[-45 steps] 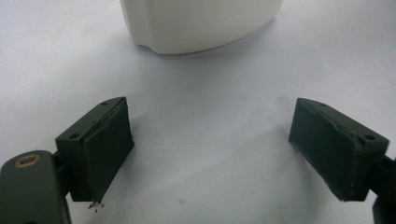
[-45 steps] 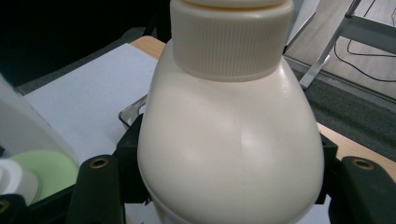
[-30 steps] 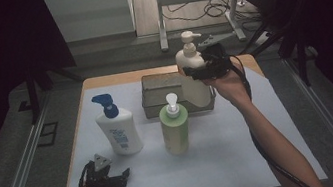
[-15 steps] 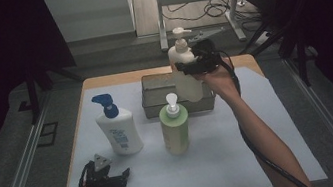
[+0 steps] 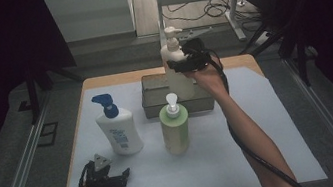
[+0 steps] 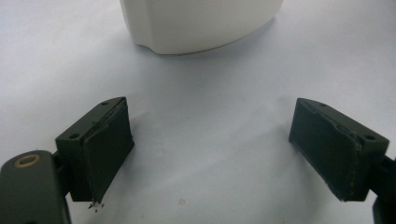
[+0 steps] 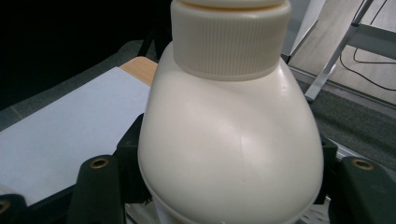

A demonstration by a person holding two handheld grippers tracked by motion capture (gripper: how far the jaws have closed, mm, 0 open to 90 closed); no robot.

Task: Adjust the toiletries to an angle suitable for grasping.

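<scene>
Right tongs: squeezing the cream bottle over the grey bin, to carry it.
Left tongs: wide apart, waiting on the bench.

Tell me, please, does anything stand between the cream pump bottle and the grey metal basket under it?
Nothing visible does. The right gripper holds the cream pump bottle over the grey metal basket, whose visible part looks empty.

A cream pump bottle, a pale green bottle, a white bottle (blue pump), black fingers.
</scene>
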